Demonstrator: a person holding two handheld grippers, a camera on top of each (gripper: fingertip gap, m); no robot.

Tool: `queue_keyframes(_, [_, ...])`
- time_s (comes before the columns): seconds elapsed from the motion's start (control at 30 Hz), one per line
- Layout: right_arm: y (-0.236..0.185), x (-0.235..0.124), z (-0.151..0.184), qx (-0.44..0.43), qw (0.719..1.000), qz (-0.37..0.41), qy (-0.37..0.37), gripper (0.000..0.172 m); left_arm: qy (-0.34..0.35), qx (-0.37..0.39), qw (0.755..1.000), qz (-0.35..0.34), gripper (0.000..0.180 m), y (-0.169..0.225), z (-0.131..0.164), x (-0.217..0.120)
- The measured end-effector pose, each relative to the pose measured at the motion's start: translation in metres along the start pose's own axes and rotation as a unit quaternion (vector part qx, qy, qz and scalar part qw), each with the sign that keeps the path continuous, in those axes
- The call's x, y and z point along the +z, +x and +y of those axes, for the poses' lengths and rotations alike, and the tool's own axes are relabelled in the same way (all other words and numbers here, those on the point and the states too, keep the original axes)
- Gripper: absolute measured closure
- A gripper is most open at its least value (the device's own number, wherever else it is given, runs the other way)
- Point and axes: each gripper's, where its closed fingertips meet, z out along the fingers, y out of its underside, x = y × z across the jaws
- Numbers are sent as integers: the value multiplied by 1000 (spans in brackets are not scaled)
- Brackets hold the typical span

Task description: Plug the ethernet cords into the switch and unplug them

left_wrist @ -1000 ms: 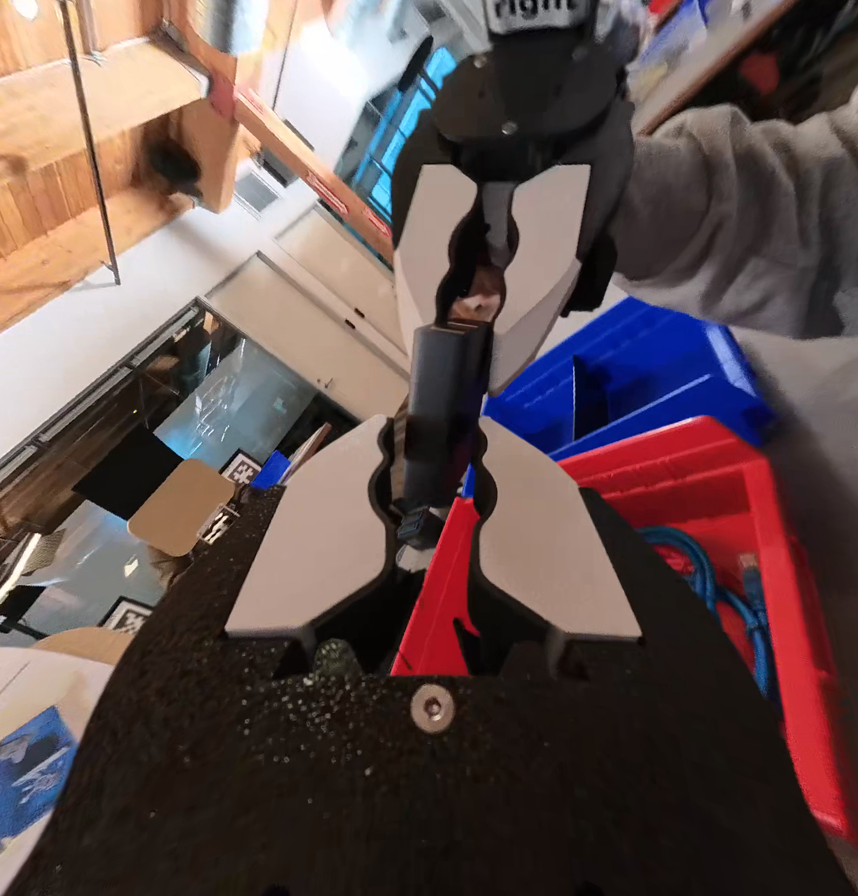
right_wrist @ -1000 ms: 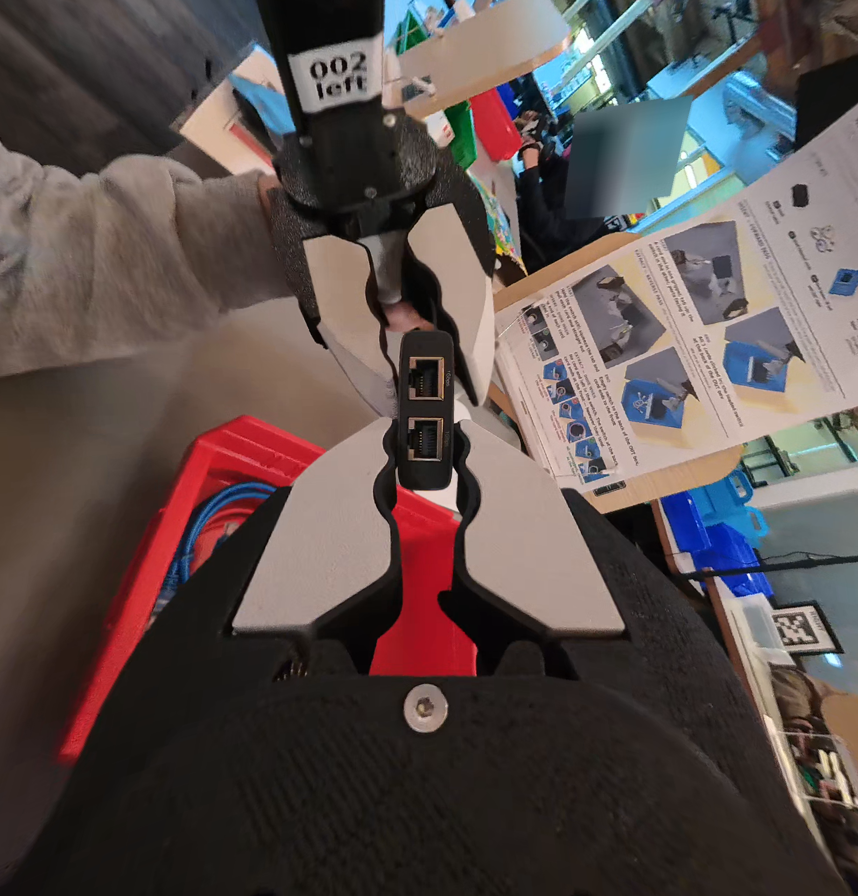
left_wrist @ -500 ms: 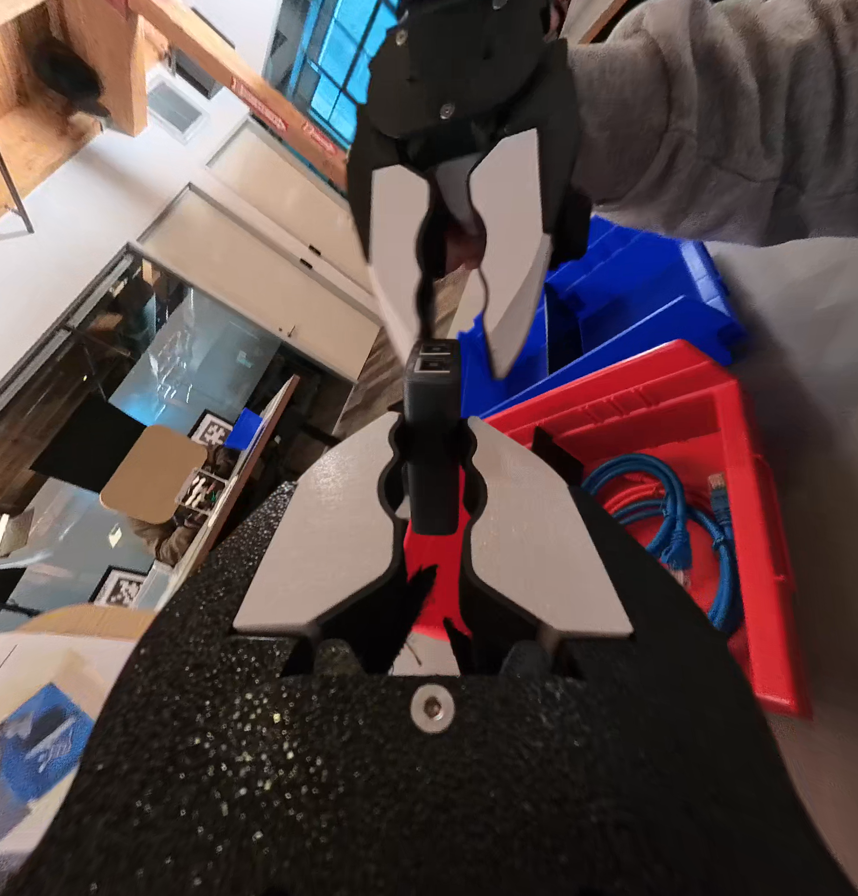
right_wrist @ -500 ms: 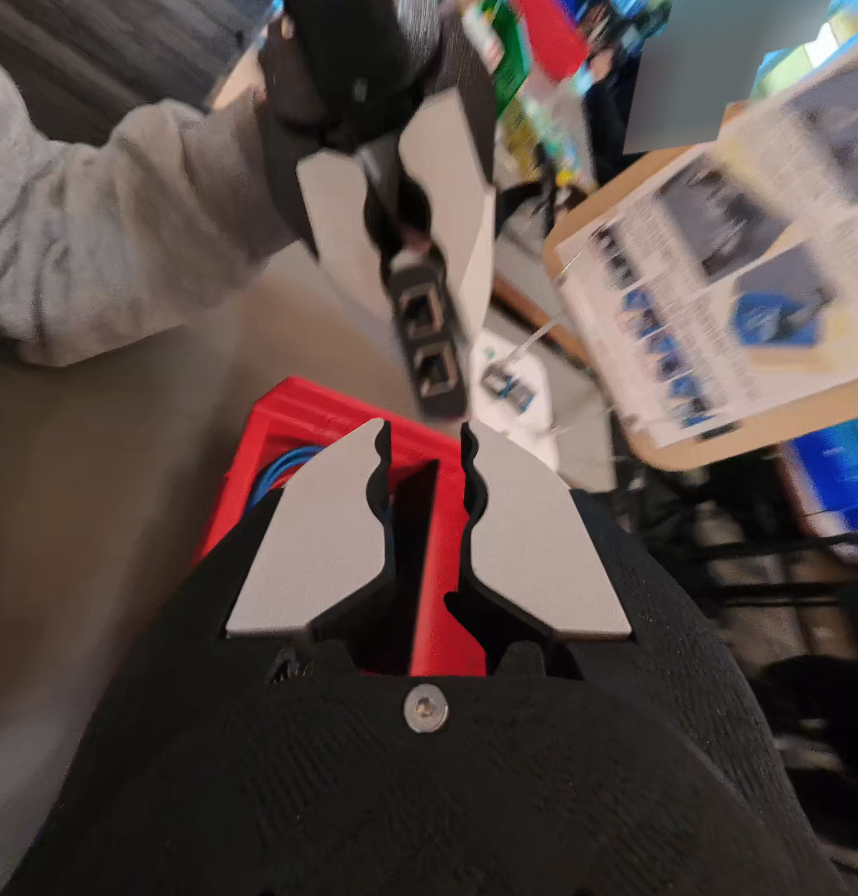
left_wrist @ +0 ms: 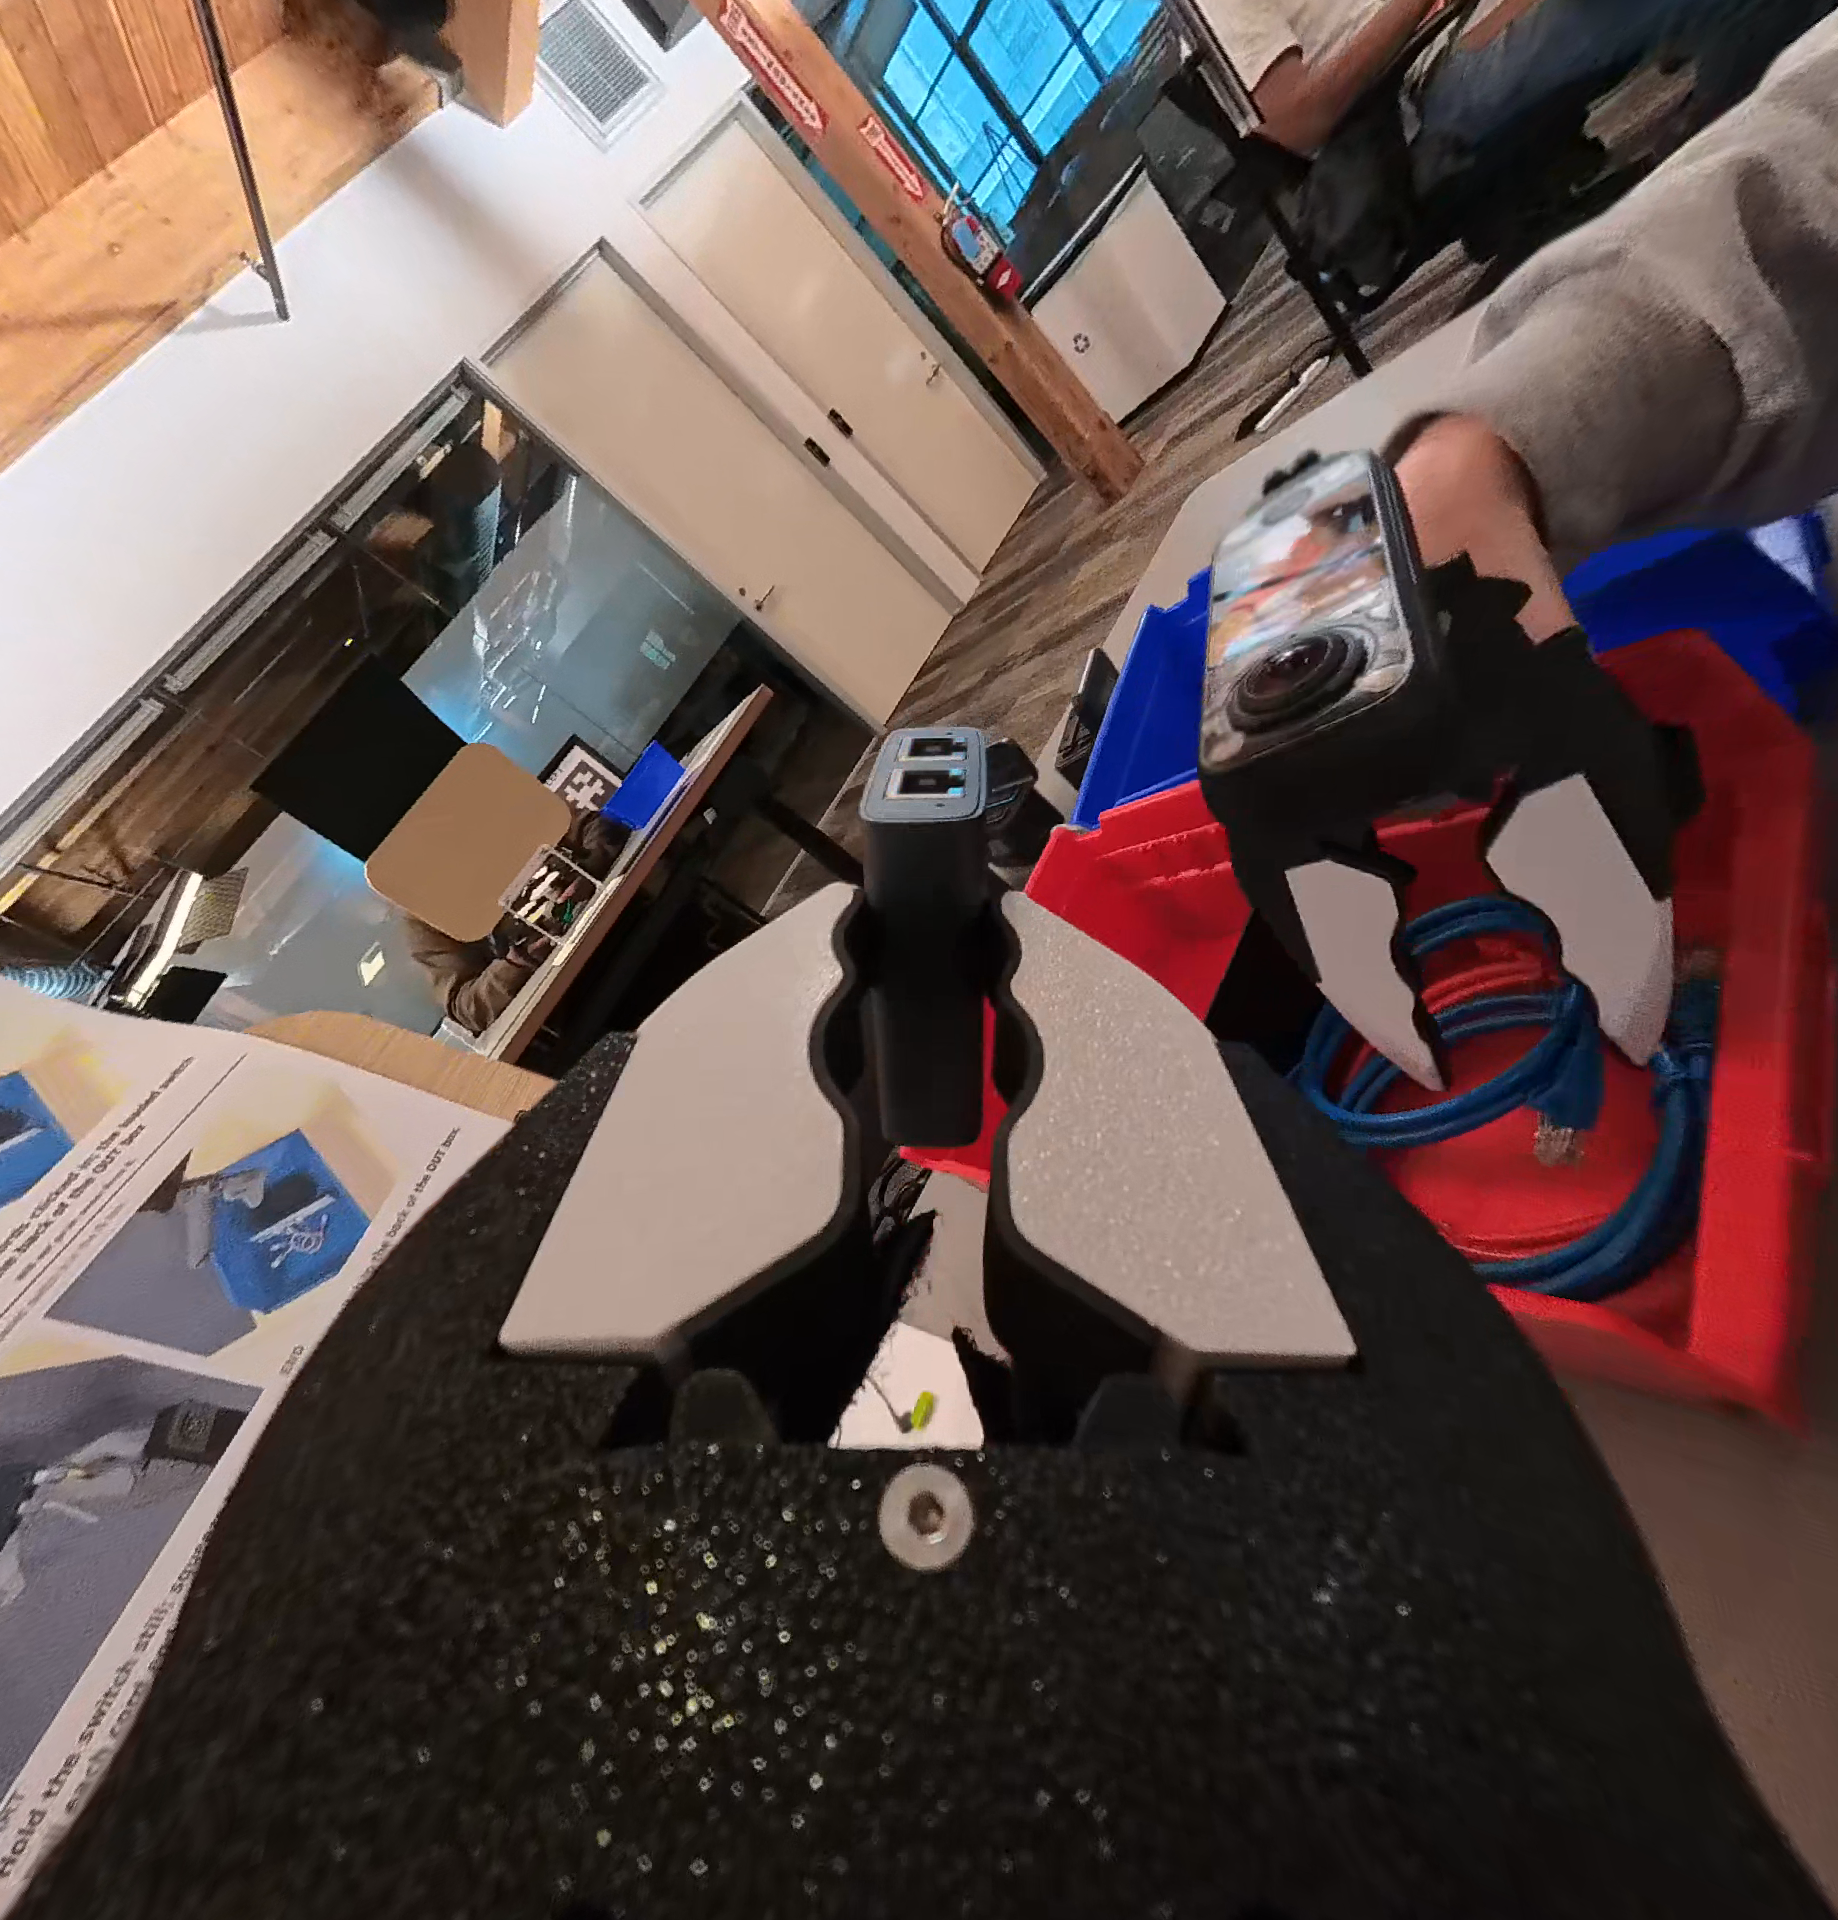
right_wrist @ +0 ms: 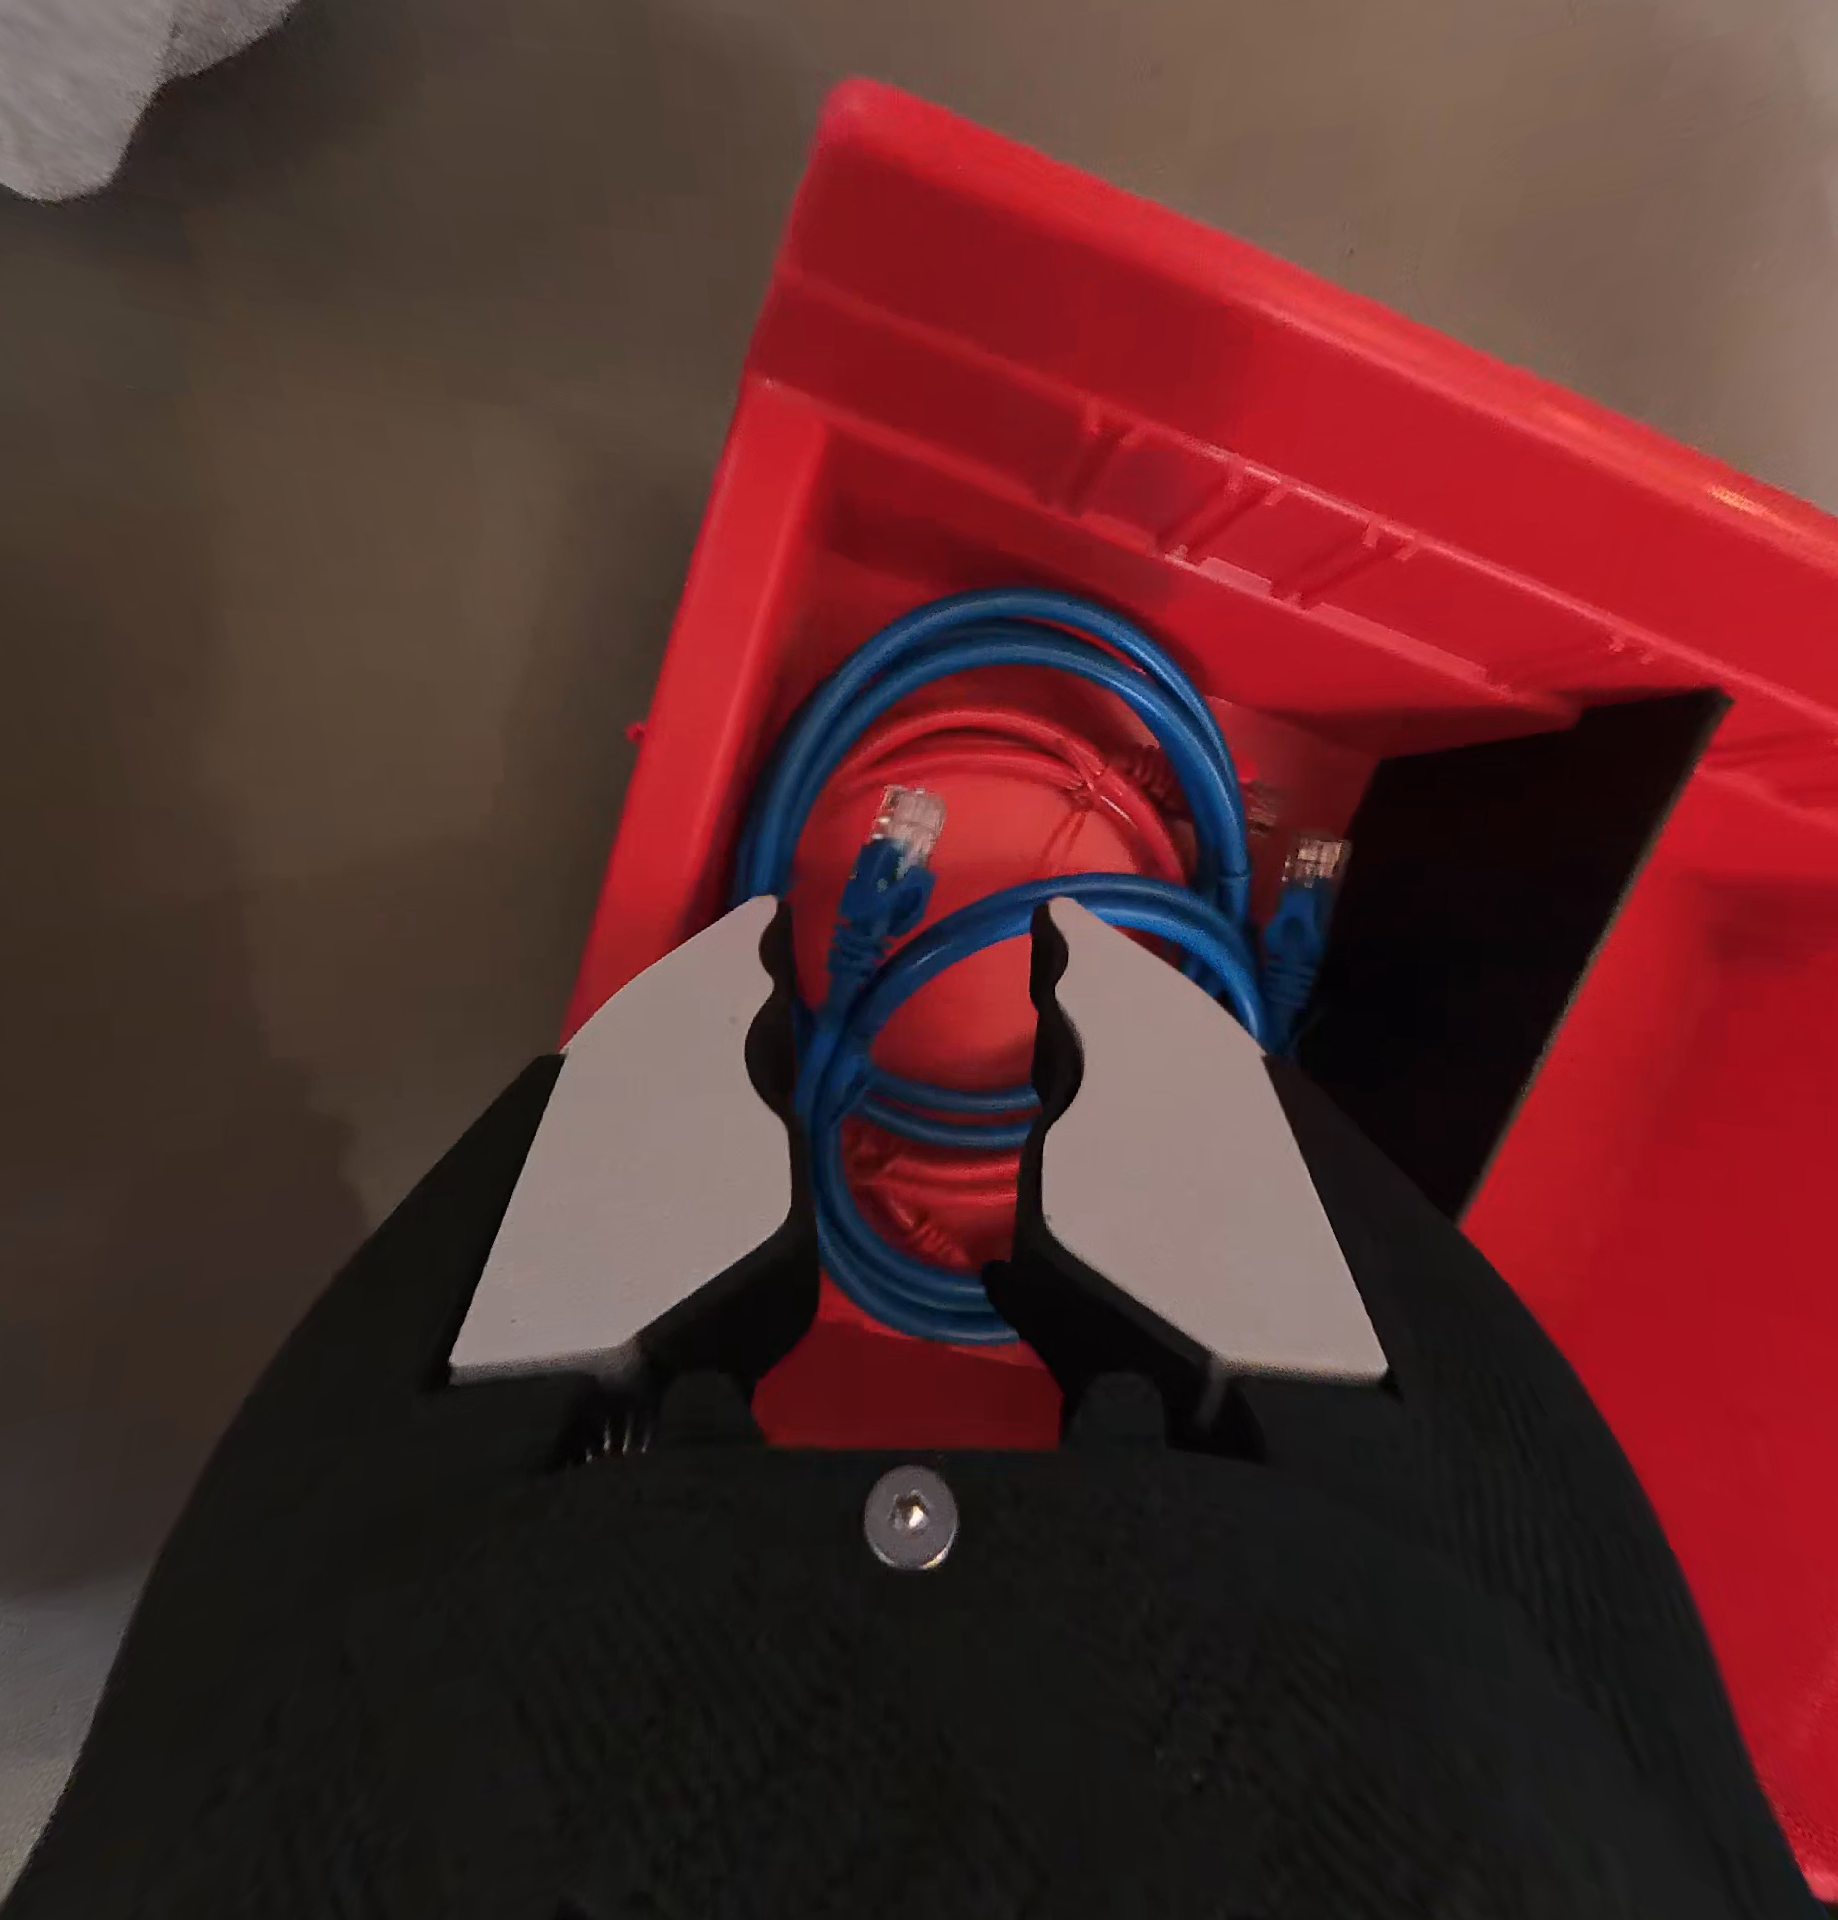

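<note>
While our left gripper (left_wrist: 925, 997) stays out in the air beside the bins, its two grey fingers (left_wrist: 717, 1122) are clamped on the lower half of the dark switch (left_wrist: 920, 914), pads pressed on both narrow sides. The switch's long axis runs straight out along the fingers, away from the camera, and the end with its two stacked ports (left_wrist: 925, 769) points forward, past the fingertips, both ports empty.

Our right gripper (right_wrist: 910, 925) is down over the red bin (right_wrist: 1310, 436) with its jaws apart and gripping nothing. The coiled blue ethernet cords (right_wrist: 998, 644) lie on the bin floor; one loop and a cord end run through the gap between the open fingers, and we can't tell if either pad touches them. That cord's clear plug (right_wrist: 910, 821) sits just ahead of the fingertips, pointing forward away from the jaws. A second plug (right_wrist: 1315, 862) lies to the right of the right finger, pointing the same way.

To the left of the left jaws there's a printed instruction sheet (left_wrist: 167, 1247) with photos and text, and a blue bin (left_wrist: 1154, 707) sits behind the red one.
</note>
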Motion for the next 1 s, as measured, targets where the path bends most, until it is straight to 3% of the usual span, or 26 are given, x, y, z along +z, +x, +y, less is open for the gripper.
queue_keyframes(0.13, [37, -10, -2, 35, 996, 76, 33, 133, -3, -6, 1000, -13, 160, -5, 4, -6])
queue_keyframes(0.2, [43, -11, 1, 36, 996, 78, 26, 137, -3, -7, 1000, -20, 160, -8, 6, -9])
queue_keyframes(0.4, [0, 3, 1, 19, 999, -49, -6, 141, -1, -13, 1000, -22, 160, -10, 8, -11])
queue_keyframes(0.67, [-10, 17, 2, 54, 986, -148, -48, 136, -7, -15, 1000, -12, 160, -7, 11, -8])
queue_keyframes(0.87, [-7, 25, 10, 22, 989, -104, -103, 154, -10, -18, 1000, -13, 160, -8, 13, -9])
queue_keyframes(1.0, [-5, 14, 11, 7, 995, -67, -77, 157, -7, -21, 1000, -17, 160, -10, 13, -11])
